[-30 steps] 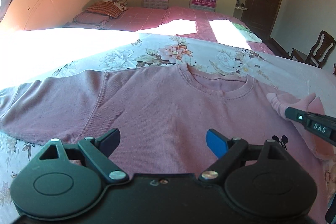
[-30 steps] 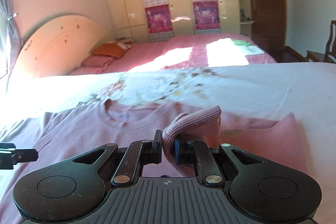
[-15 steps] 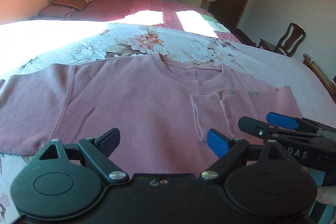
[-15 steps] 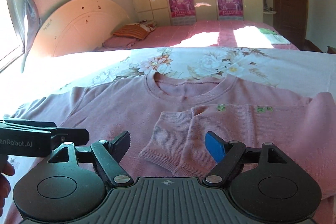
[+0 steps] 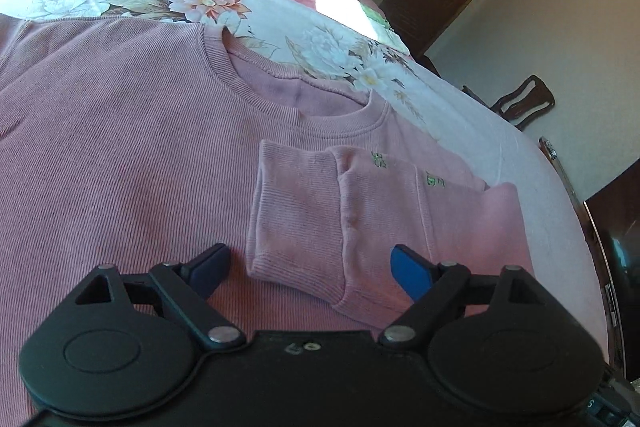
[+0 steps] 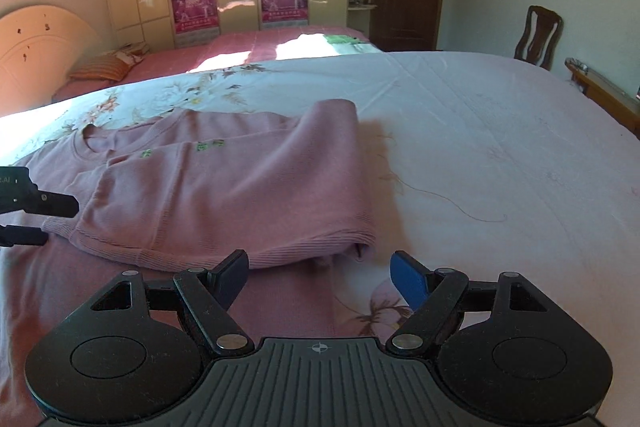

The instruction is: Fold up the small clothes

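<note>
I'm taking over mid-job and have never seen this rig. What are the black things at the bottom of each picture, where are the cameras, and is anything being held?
Each picture comes from a camera on a handheld gripper, looking along its two fingers. The left gripper hovers open over the folded-in sleeve of a pink sweater. The right gripper has just opened after letting that sleeve go, and is empty. The sweater lies on a floral bedsheet. Nothing is held.

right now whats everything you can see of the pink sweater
The pink sweater is a ribbed knit with a round banded neckline, lying flat on the floral bedsheet. One sleeve is folded across the chest, cuff toward the middle, with small green marks near its shoulder. Neither open gripper touches it.
</note>
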